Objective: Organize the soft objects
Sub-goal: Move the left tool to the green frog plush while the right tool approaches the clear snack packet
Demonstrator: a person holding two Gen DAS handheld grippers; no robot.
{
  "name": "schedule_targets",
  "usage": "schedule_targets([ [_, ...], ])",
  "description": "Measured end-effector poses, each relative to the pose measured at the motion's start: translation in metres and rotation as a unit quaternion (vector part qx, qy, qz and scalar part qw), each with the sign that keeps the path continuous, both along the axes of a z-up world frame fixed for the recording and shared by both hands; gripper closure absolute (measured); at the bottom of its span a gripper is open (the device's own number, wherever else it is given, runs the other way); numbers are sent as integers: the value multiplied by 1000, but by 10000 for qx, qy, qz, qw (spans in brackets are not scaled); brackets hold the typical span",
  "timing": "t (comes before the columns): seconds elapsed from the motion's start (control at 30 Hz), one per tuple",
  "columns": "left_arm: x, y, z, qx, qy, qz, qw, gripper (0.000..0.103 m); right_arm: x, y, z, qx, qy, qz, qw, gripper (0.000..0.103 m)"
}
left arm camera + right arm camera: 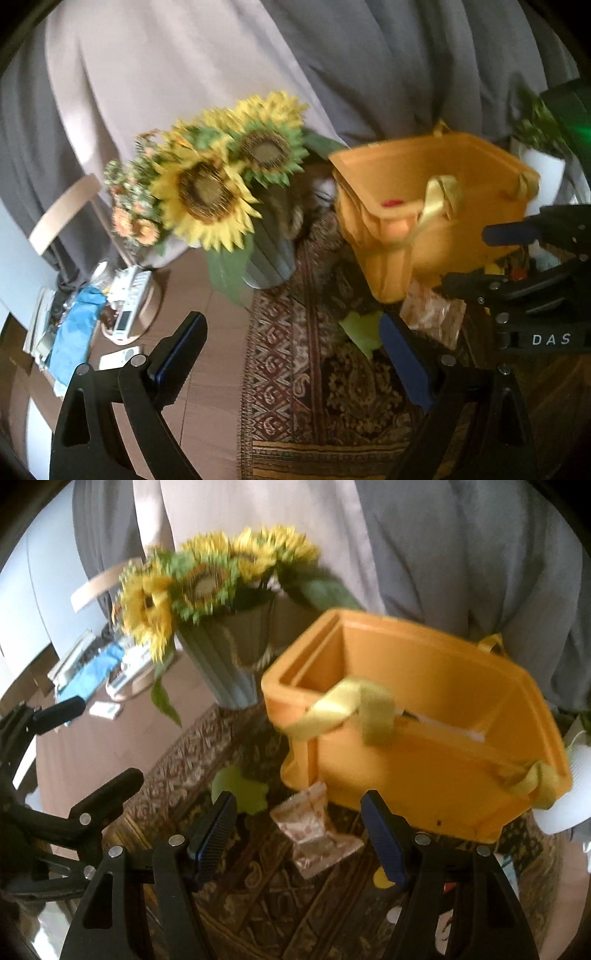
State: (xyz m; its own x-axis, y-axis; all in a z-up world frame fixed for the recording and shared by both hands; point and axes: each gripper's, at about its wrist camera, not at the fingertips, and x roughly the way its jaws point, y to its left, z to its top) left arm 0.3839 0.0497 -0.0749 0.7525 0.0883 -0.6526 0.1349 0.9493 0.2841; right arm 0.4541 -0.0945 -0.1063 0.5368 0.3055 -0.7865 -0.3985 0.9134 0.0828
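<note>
The orange fabric bin [424, 738], with its yellow strap handles [354, 709], sits on the patterned cloth [258, 897] near the table's back edge, and just in front of it lie the soft things not yet put away: a crinkled pinkish packet [314, 830] touching the bin's near corner and a lime-green soft piece [243, 788] just beside it to the left. Something red and something orange already lie inside the bin, though blur hides what they are. By my reading the step in hand is the approach to the next pickup — both claws are empty. The right gripper [301, 840] is spread wide with the packet framed between its jaws, above it rather than touching; the left gripper [291, 354] is equally wide open, holding nothing. The next move calls for lowering the right gripper and closing gently on the packet's middle. A vase of sunflowers [229, 177] stands left of the bin — close enough to knock.
</note>
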Motion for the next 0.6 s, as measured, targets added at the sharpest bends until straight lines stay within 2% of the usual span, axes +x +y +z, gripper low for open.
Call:
schedule_targets([
  [0.27, 21, -2, -39, -35, 628, -710, 9955, 7, 13, 13, -43, -442, 660, 207, 9966, 32],
  [0.4, 38, -4, -60, -66, 1004, -1064, 9892, 7, 21, 18, -65, -655, 977, 241, 9928, 32],
  [0.6, 57, -10, -84, 61, 1335, -1481, 9799, 7, 30, 22, -85, -882, 1194, 229, 9886, 32],
])
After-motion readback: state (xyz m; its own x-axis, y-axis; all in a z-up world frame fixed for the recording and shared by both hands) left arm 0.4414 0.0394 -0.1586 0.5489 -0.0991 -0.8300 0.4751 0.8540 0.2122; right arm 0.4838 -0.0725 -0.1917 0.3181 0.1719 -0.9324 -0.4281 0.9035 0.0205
